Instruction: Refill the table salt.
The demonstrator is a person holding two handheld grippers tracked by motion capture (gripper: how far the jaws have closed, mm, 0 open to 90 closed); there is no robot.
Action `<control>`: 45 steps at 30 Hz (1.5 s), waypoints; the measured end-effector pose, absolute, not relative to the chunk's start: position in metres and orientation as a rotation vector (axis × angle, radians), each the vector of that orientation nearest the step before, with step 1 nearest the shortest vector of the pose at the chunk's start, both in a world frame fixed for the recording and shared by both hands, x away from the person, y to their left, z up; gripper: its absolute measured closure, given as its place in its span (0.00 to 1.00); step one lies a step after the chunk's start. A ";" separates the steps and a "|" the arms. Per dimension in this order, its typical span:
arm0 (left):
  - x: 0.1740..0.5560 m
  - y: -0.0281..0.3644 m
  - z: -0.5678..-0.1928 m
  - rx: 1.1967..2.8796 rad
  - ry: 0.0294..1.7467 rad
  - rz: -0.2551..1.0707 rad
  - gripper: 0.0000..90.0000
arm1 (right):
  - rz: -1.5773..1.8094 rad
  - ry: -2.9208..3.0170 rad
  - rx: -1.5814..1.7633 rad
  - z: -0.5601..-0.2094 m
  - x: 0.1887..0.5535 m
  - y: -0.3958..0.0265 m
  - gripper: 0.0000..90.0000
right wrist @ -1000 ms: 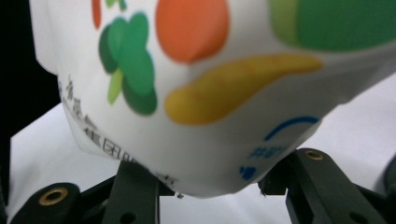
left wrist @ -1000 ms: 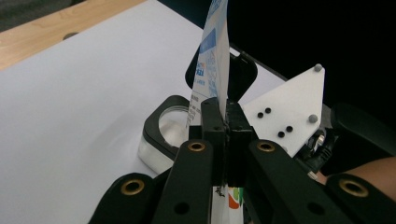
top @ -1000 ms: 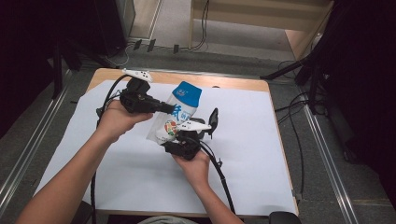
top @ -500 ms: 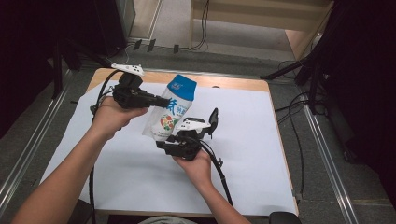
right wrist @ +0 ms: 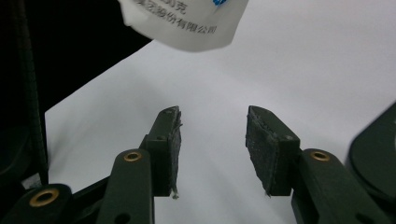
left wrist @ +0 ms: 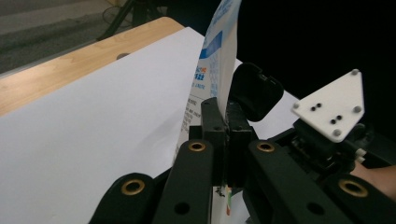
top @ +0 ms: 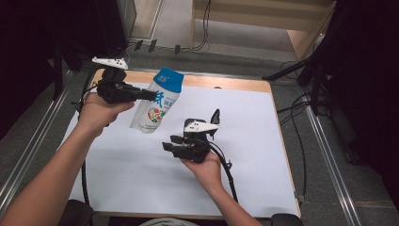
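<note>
Left tongs [top: 149, 95] are gripping the blue-and-white snack pouch [top: 157, 101] lifted off the tabletop [top: 263, 127]; right tongs [right wrist: 212, 135] are hanging open below it, release done, placement left.

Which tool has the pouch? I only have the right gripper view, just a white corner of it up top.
Observer: The left tool. In the high view it is clamped on the edge of the white pouch, which hangs in the air above the white sheet.
Operator: Does the pouch have a cap?
Observer: A blue top end, tilted away from the person towards the far table edge.
Operator: How thin is the grip?
Observer: The left gripper view shows the jaws fully together with the flat pouch edge rising between them.
Operator: My tool?
Observer: The right tool is open, nothing between its pads.
</note>
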State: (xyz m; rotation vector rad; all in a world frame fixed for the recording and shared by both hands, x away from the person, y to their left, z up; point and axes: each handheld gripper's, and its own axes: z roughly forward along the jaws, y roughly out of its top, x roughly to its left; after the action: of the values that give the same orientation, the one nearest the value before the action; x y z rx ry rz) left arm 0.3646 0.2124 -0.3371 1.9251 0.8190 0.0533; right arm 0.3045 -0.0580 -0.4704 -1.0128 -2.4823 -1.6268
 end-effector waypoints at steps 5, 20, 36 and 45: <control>0.372 0.222 -0.347 1.935 0.874 0.086 1.00 | -1.639 -2.484 -1.001 -0.467 0.300 -0.073 0.61; 0.416 0.237 -0.383 1.911 1.003 0.113 1.00 | -1.623 -2.532 -1.113 -0.464 0.288 -0.142 0.61; 0.443 0.257 -0.427 1.903 1.098 0.138 1.00 | -1.610 -2.506 -1.260 -0.469 0.297 -0.177 0.63; 0.430 0.265 -0.426 1.918 1.082 0.159 1.00 | -1.622 -2.497 -1.305 -0.470 0.305 -0.187 0.63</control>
State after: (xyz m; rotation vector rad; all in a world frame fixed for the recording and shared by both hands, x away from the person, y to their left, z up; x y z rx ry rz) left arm 0.4302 0.2648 -0.4259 1.9179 1.0821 0.1587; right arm 0.3045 -0.1866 -0.4695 -1.3051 -2.4969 -1.6217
